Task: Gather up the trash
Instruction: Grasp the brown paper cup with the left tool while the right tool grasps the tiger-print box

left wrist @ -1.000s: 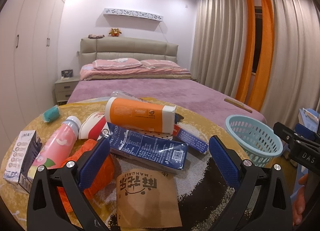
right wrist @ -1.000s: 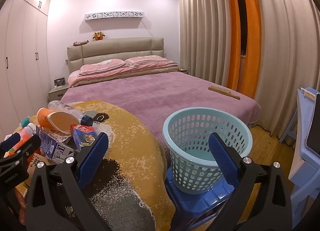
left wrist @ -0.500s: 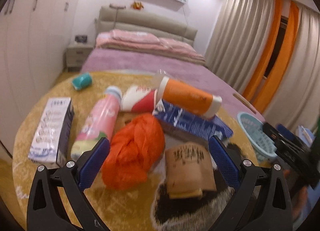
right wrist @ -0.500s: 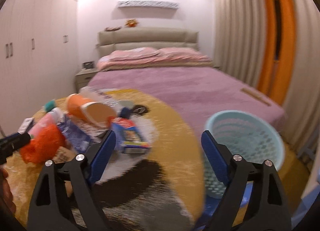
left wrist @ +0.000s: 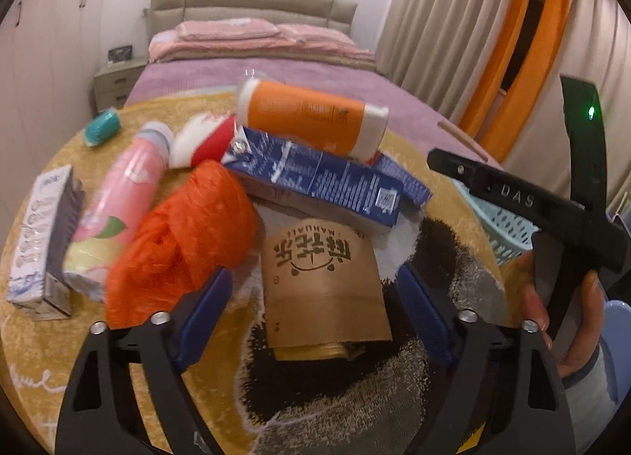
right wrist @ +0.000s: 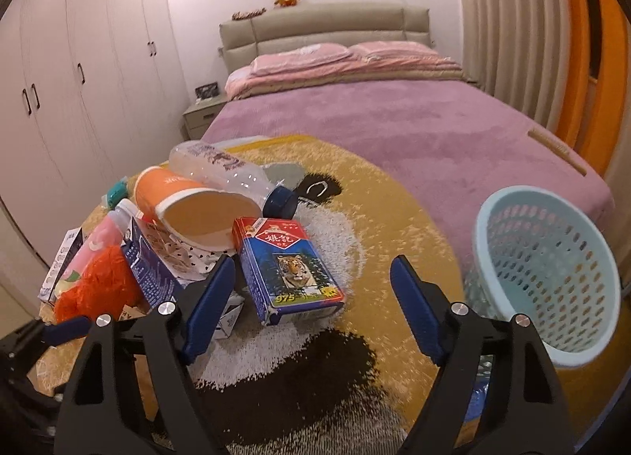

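Note:
Trash lies piled on a round yellow table. My left gripper is open, its jaws either side of a flat brown paper bag. An orange plastic bag touches its left finger. Behind lie a blue carton, an orange cup and a pink bottle. My right gripper is open and empty, just in front of a blue tiger box. A light blue basket stands to the right of the table.
A white box, a teal roll and a red-white cup lie on the table's left side. A clear bottle rests on the orange cup. A purple bed is behind the table.
My left gripper has dropped closer over the brown paper bag. My right gripper has swung left from the basket toward the tiger box and the pile.

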`<state>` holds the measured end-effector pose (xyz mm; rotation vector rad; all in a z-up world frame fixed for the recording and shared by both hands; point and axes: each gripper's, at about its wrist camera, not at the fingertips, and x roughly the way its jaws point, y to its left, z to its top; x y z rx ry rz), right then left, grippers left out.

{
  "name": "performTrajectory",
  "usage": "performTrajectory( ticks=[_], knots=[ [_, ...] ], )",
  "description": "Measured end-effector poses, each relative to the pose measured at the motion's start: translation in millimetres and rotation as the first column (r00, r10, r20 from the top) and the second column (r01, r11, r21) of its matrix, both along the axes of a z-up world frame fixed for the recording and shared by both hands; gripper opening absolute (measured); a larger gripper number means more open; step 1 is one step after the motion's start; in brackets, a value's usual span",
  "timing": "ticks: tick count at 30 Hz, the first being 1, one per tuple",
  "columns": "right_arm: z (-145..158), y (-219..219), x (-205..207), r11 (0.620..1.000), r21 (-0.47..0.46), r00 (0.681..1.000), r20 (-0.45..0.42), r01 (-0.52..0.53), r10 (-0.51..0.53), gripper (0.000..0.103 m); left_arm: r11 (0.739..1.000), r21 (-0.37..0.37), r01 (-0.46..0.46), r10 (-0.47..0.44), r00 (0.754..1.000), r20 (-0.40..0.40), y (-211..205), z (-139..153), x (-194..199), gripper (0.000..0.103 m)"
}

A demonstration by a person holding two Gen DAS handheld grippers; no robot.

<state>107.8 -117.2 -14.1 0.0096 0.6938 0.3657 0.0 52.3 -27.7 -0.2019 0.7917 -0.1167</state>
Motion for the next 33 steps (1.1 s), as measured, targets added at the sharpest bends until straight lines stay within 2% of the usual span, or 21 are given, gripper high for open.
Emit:
performTrajectory(
  ticks=[3,8,18,22,24,27,33],
  knots=[
    [-7.4,5.4,10.7,1.0,-0.014,1.0,-0.026,-0.016,0.015,0.077,1.0,-0.011,0.003,-0.004,0.999,-0.043,-0.9,-9.1,6.2,0.066],
    [-23.8,13.1,29.8,0.999,-0.025,0.996,-0.086,-0.036,0.033,0.077,1.0,-0.007,-0.002,0.001,0.997,-0.079,-0.7,-19.0,12.1,0.061],
    [-37.2,13.4,49.0,0.998,0.01,0.979,-0.194,-0.063,0.063,0.077,1.0,0.013,-0.022,0.023,0.996,-0.082,-1.4,-20.5,11.3,0.05],
    [-38.3,18.0,47.0,0.997,-0.011,0.978,-0.198,-0.071,0.067,0.073,1.0,0.017,-0.023,0.024,0.997,-0.078,-1.6,-18.6,9.0,0.046],
    [-39.2,20.4,45.8,0.997,-0.018,0.976,-0.203,-0.081,0.075,0.058,1.0,0.016,-0.026,0.027,0.997,-0.074,-2.1,-15.9,9.4,0.044],
    [-36.1,21.2,40.3,0.997,-0.039,0.982,-0.179,-0.071,0.063,0.058,0.999,0.014,-0.029,0.03,0.998,-0.059,-1.3,-11.2,5.7,0.042],
    [-29.7,8.4,27.8,0.999,-0.011,0.988,-0.146,-0.045,0.043,0.058,0.999,0.02,-0.03,0.03,0.999,-0.016,-3.8,2.0,-4.4,0.04]
  ],
)
